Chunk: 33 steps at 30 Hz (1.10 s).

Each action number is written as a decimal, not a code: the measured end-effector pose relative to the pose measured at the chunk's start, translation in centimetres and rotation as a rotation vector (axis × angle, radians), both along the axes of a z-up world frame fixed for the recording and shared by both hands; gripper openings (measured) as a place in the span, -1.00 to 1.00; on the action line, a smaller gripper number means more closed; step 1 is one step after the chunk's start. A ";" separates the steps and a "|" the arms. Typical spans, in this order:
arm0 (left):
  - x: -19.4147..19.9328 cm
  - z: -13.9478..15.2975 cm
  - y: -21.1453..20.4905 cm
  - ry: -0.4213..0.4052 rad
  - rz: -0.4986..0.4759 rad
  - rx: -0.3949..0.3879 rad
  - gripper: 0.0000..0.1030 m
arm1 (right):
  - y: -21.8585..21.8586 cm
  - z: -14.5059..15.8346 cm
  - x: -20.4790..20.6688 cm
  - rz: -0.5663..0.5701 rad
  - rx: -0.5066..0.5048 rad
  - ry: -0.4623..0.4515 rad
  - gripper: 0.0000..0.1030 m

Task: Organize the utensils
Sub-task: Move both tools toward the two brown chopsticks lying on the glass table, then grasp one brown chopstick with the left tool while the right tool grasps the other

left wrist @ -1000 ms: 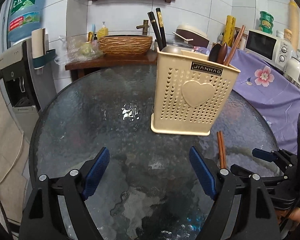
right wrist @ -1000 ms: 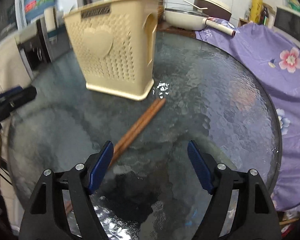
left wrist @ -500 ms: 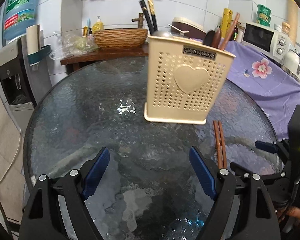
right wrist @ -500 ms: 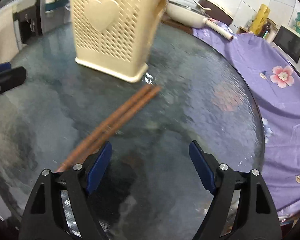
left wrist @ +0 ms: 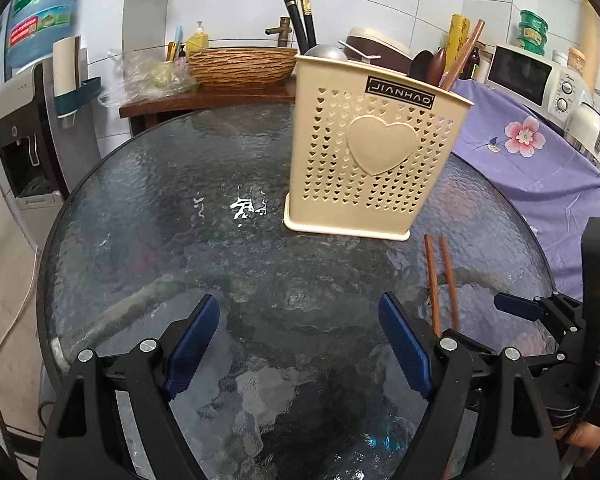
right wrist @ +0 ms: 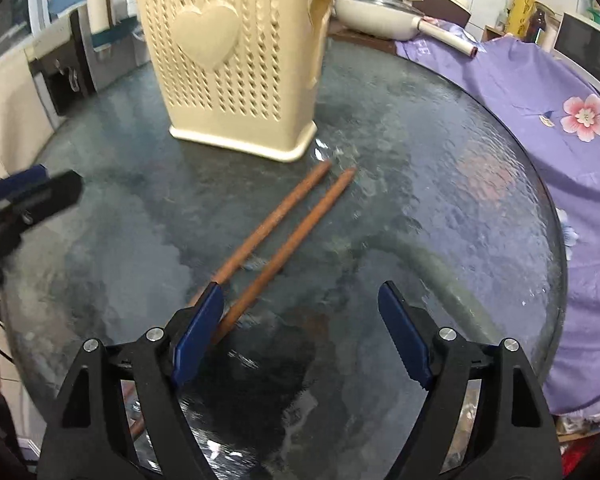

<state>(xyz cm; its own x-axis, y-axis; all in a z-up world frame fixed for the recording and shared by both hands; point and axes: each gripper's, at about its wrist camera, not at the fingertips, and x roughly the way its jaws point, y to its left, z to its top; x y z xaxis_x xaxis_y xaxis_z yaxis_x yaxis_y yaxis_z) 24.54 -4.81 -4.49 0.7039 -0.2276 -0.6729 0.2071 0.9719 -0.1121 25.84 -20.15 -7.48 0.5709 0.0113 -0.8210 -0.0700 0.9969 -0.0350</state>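
Note:
A cream utensil holder (left wrist: pixel 374 160) with a heart stands on the round glass table (left wrist: pixel 148 216); it also shows in the right wrist view (right wrist: pixel 240 60). It holds black chopsticks (left wrist: pixel 300 16), a metal ladle and wooden spoons (left wrist: pixel 456 60). Two brown chopsticks (right wrist: pixel 284 224) lie side by side on the table in front of the holder's right corner; they also show in the left wrist view (left wrist: pixel 440 280). My right gripper (right wrist: pixel 300 340) is open, low over the table, its left finger over the chopsticks' near ends. My left gripper (left wrist: pixel 300 348) is open and empty over the table's front.
A purple flowered cloth (left wrist: pixel 540 152) covers a surface to the right. Behind the table stand a wooden bench with a woven basin (left wrist: pixel 240 66), a white pan (right wrist: pixel 376 16), a microwave (left wrist: pixel 528 76) and a water dispenser (left wrist: pixel 16 120).
My right gripper has moved so the two chopsticks now lie nearer its middle, and they have spread slightly apart. The left gripper has shifted a little; the holder now looks closer.

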 end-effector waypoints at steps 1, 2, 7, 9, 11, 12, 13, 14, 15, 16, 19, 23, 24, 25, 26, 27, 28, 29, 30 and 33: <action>0.0 0.0 0.0 0.001 0.000 0.000 0.55 | -0.2 0.1 -0.1 -0.002 -0.013 0.007 0.56; 0.0 -0.1 0.1 0.003 0.000 -0.001 0.55 | -0.5 0.2 -0.2 -0.012 -0.038 0.010 0.56; -0.2 -0.1 -0.7 0.010 -0.030 0.000 0.55 | -3.6 0.7 -0.6 -0.063 -0.003 0.022 0.56; -0.2 -0.3 -1.5 0.012 -0.049 0.009 0.55 | -4.7 0.8 -0.6 -0.094 0.035 0.015 0.56; -0.2 -0.4 -2.3 0.014 -0.072 0.022 0.53 | -5.5 1.0 -0.8 -0.119 0.058 0.003 0.56; -0.1 -0.4 -2.7 0.019 -0.085 0.027 0.52 | -6.1 1.0 -0.7 -0.128 0.089 0.006 0.57; 0.0 -0.4 -3.3 0.027 -0.110 0.035 0.52 | -6.6 1.0 -0.6 -0.135 0.124 0.006 0.56; 0.2 -0.4 -3.7 0.031 -0.126 0.038 0.51 | -7.0 1.0 -0.4 -0.142 0.157 0.009 0.56; 0.4 -0.4 -4.2 0.037 -0.144 0.043 0.48 | -7.3 0.8 -0.1 -0.148 0.186 0.019 0.56; 0.6 -0.4 -4.5 0.040 -0.151 0.047 0.44 | -7.5 0.8 0.3 -0.149 0.196 0.024 0.56; 1.4 -0.6 -5.4 0.058 -0.168 0.049 0.35 | -7.6 0.8 1.5 -0.160 0.195 0.030 0.49; 2.0 -0.7 -5.7 0.064 -0.159 0.055 0.33 | -7.1 0.8 3.2 -0.152 0.180 0.043 0.35; 2.0 -0.7 -5.8 0.066 -0.159 0.054 0.33 | -6.9 0.7 3.7 -0.158 0.166 0.041 0.29; 2.1 -0.8 -5.9 0.068 -0.158 0.054 0.32 | -6.8 0.7 4.0 -0.159 0.152 0.041 0.21; 2.1 -0.8 -6.0 0.069 -0.155 0.056 0.32 | -6.6 0.7 4.3 -0.159 0.139 0.040 0.16; 2.1 -0.8 -6.0 0.069 -0.154 0.058 0.32 | -6.4 0.7 4.7 -0.160 0.118 0.038 0.05; 2.2 -0.8 -6.2 0.070 -0.154 0.061 0.32 | -6.3 0.7 5.0 -0.156 0.099 0.037 -0.09; 2.2 -0.8 -6.3 0.070 -0.155 0.067 0.32 | -6.1 0.7 5.2 -0.147 0.079 0.036 -0.18; 2.3 -0.9 -6.4 0.070 -0.157 0.071 0.32 | -6.1 0.7 5.3 -0.137 0.060 0.035 -0.35; 2.5 -0.9 -7.1 0.072 -0.163 0.082 0.32 | -6.6 0.7 5.2 -0.122 0.059 0.037 -0.62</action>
<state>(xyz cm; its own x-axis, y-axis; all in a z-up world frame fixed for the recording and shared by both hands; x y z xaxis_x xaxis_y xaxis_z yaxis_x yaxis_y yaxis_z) 27.05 -11.88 -5.43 0.6118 -0.2765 -0.7411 0.3564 0.9328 -0.0538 31.01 -26.72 -6.75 0.5404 -0.0078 -0.8414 0.0520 0.9984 0.0241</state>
